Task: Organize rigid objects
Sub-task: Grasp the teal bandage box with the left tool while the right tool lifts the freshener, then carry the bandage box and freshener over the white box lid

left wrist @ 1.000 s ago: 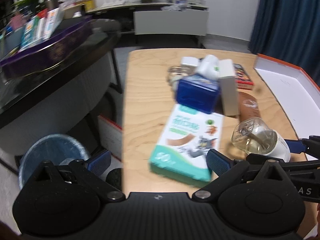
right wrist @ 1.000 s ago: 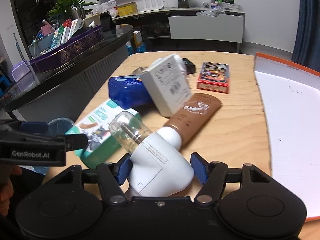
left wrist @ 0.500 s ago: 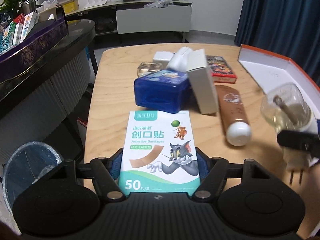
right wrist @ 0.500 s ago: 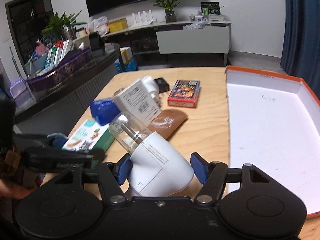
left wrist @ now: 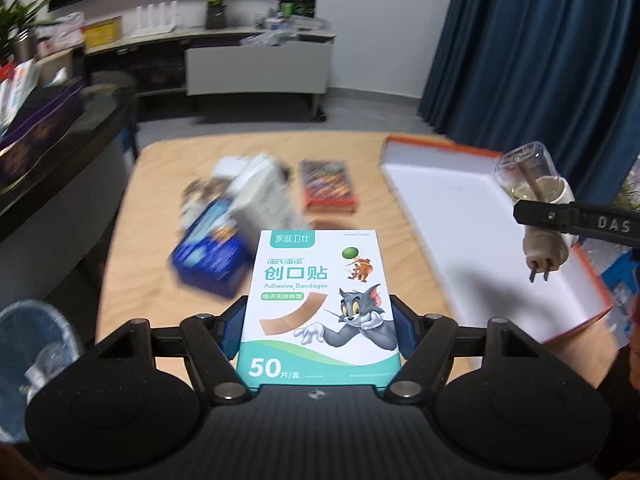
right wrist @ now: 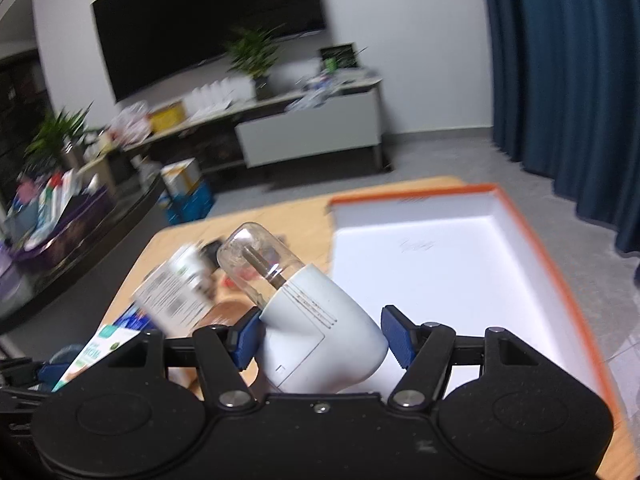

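Note:
My left gripper point(left wrist: 318, 330) is shut on a white and green box of adhesive bandages point(left wrist: 318, 300), lifted off the wooden table point(left wrist: 160, 168). My right gripper point(right wrist: 320, 338) is shut on a white plug-in device with a clear glass bulb point(right wrist: 316, 320). That same device point(left wrist: 536, 196) hangs in the air over the open white box with the orange rim point(left wrist: 480, 240) at the right of the left wrist view. The white box point(right wrist: 440, 264) lies just ahead of the right gripper.
A pile stays on the table: a blue box point(left wrist: 212, 248), a white carton point(left wrist: 264, 196), a red card box point(left wrist: 328, 188). A dark counter point(left wrist: 60, 152) runs along the left, a bin point(left wrist: 32, 344) below it. Blue curtains point(left wrist: 540, 48) hang at the right.
The left gripper closed on the bandage box and lifted it off the table. The right gripper raised the plug-in device and carried it right, over the white box.

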Available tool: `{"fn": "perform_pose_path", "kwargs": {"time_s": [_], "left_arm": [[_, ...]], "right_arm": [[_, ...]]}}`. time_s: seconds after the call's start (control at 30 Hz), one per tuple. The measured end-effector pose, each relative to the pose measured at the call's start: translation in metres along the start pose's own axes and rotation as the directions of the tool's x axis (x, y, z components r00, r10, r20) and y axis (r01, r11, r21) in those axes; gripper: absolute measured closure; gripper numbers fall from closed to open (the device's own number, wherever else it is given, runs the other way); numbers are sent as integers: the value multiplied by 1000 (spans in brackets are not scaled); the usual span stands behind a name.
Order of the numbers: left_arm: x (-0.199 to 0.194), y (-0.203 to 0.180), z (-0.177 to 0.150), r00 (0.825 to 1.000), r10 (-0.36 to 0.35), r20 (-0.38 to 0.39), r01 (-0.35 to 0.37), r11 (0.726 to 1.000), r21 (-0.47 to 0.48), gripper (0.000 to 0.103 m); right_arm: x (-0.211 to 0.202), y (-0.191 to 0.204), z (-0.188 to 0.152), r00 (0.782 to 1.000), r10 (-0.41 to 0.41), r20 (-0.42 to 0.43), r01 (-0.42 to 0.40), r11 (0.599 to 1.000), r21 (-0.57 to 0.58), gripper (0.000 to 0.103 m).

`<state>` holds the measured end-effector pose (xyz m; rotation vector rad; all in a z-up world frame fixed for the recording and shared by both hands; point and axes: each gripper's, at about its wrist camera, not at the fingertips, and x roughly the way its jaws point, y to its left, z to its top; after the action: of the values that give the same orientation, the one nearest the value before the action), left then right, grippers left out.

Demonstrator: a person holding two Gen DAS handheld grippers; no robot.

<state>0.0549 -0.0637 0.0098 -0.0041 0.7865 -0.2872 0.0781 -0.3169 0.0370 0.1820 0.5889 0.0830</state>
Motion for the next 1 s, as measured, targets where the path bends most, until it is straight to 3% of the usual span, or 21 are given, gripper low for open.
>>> {"fn": "perform_pose_path", "kwargs": {"time_s": [0.1,0.3,0.4,0.53,0.73,1.0], "left_arm": [[3,-27,37,999,-37,27,36,998,46,31],[3,-85,120,988,-103,116,98,994,48,31],[8,-115,143,978,-115,171,100,991,94,31],[34,-133,139,979,-115,170,104,992,70,31],[79,-133,111,992,-112,60,111,994,24,31],[95,-117,112,996,-82,31,83,996,-21,31]], "right_arm": [[-5,-22,23,999,-40,29,41,999,-2,26],[-24,-61,80,992,-76,101,77,997,-2,26],[-30,-73,100,987,-91,133,97,995,-39,26],[-22,-88,106,986,-100,135,104,994,-30,26],[13,-100,98,994,-86,68,88,996,-31,26],[49,-101,93,997,-80,13,80,995,-53,26]]}}
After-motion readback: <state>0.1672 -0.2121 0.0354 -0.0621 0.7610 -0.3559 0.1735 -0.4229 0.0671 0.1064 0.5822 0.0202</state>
